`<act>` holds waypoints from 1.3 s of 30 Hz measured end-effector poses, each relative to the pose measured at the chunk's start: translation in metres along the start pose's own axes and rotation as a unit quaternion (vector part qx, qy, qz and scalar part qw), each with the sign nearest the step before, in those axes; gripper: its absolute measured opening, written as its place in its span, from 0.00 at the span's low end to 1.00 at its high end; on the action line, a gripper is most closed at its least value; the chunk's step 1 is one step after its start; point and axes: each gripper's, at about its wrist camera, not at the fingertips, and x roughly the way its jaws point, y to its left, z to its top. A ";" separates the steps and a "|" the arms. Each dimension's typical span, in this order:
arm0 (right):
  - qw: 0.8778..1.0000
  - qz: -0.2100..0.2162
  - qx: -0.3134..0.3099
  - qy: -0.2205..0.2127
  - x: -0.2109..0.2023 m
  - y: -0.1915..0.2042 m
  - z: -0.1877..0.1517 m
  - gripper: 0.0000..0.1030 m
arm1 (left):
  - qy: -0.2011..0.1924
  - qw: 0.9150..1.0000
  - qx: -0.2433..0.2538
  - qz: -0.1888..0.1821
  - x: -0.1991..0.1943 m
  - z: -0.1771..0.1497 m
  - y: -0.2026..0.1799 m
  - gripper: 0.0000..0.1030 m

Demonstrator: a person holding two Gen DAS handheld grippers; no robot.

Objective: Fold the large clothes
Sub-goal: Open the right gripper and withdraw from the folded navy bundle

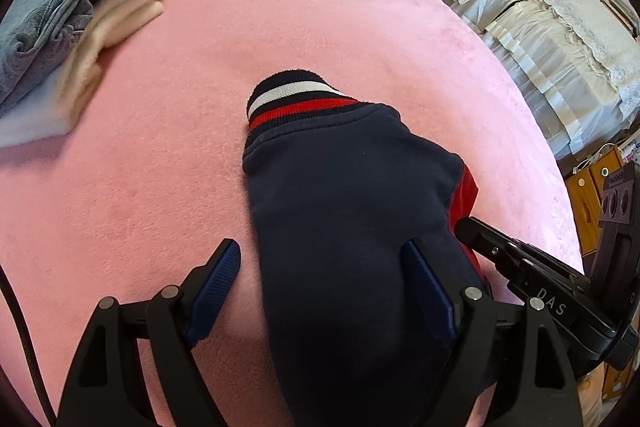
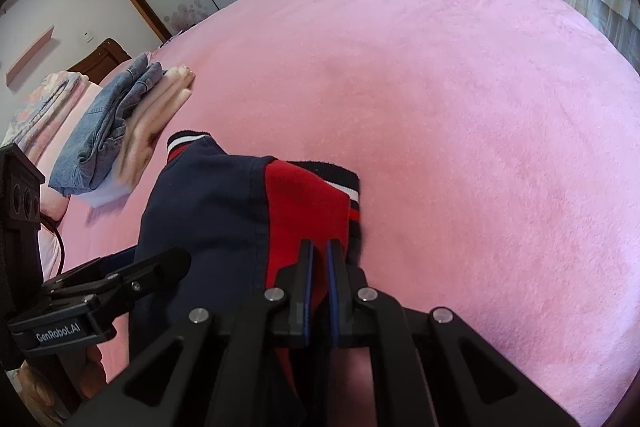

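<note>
1. The near end of the navy garment runs out of the bottom of both wrist views under the gripper frames, so its full shape cannot be made out; the far rim of each picture is bent by the lens.
2. The garment is a thick, matte fleece piece, navy with a red panel, lying bunched on the pink plush bedspread directly ahead of both grippers.
3. Two ribbed cuffs show, each banded navy, white and red: one ahead of the left gripper, one just beyond the right gripper's tips.
4. The left gripper stands wide apart, one blue ribbed pad on the bare bedspread and the other over the navy cloth, neither pressing on it.
5. The right gripper has its pads drawn nearly together on the red fabric; the cloth between them is mostly hidden by the pads.
6. Far ahead and to the left of the grippers sits one stack: folded blue denim on cream folded cloth, motion-blurred at its near edge, with a pale layer beneath.
</note>
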 end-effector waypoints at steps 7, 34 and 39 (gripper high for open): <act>0.999 0.014 0.030 -0.017 -0.021 -0.001 0.000 0.09 | 0.006 1.000 0.011 0.027 -0.017 0.003 -0.010 0.80; 0.989 -0.025 -0.130 -0.071 -0.152 0.071 -0.018 0.86 | -0.008 0.997 0.071 0.012 -0.139 -0.010 -0.049 0.85; 0.993 -0.007 -0.114 -0.031 -0.134 0.059 -0.018 0.86 | 0.034 0.998 0.039 -0.023 -0.114 -0.015 -0.033 0.85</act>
